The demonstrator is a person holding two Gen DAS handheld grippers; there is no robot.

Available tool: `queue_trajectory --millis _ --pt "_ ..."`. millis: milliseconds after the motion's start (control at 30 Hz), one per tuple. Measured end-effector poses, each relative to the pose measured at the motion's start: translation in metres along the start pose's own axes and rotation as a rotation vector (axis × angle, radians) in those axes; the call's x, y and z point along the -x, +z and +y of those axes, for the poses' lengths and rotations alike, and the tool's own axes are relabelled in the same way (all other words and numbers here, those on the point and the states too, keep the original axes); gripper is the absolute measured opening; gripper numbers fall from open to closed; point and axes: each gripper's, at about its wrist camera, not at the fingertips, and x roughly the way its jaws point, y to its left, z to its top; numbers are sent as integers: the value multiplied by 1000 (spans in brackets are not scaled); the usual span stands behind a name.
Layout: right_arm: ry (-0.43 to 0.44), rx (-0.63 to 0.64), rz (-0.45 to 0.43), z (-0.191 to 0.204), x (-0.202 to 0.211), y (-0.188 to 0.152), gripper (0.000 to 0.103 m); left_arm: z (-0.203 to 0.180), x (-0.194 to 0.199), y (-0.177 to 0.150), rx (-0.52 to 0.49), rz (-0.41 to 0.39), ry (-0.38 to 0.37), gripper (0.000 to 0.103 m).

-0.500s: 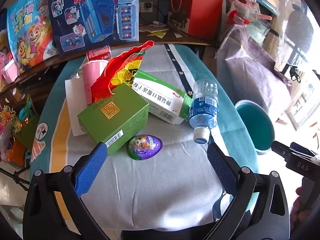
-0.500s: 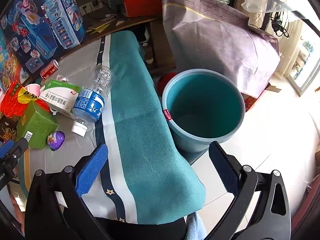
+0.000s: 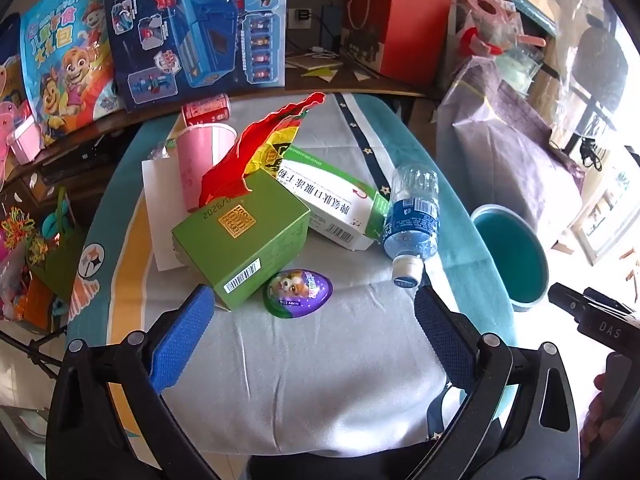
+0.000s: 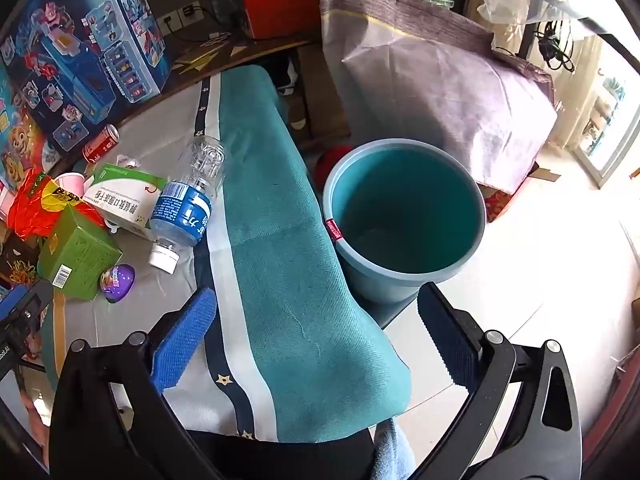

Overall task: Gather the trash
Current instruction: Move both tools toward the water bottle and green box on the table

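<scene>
A heap of trash lies on a small table covered with a grey and teal cloth (image 3: 280,380). Nearest the left gripper (image 3: 312,332) is a purple egg-shaped wrapper (image 3: 298,289), lying flat just beyond the fingertips and between them, not touched. Just left of it, touching, sits a green box (image 3: 240,240), its near corner beside the left blue pad (image 3: 182,340). Behind the box a red and yellow snack bag (image 3: 256,152) stands crumpled, with a pink paper cup (image 3: 200,160) and a red can (image 3: 206,109) further back. A white and green carton (image 3: 336,208) leans against the box. A clear water bottle with a blue label (image 3: 412,216) lies on its side, white cap pointing at the right pad (image 3: 444,340), just short of it. The left gripper's fingers are spread wide, holding nothing.

The right gripper (image 4: 316,332), fingers also spread wide and empty, hovers over the table's teal edge. A teal bin (image 4: 404,216) stands on the floor beside the table, beyond its right finger (image 4: 450,336). A large toy box (image 3: 196,28) leans behind the table.
</scene>
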Motion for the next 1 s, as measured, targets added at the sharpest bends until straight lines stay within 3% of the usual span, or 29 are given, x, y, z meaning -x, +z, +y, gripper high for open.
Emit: queue_trajectory --millis 1000 --pt "-14 -5 15 1 2 3 97 1 -3 4 -10 18 3 100"
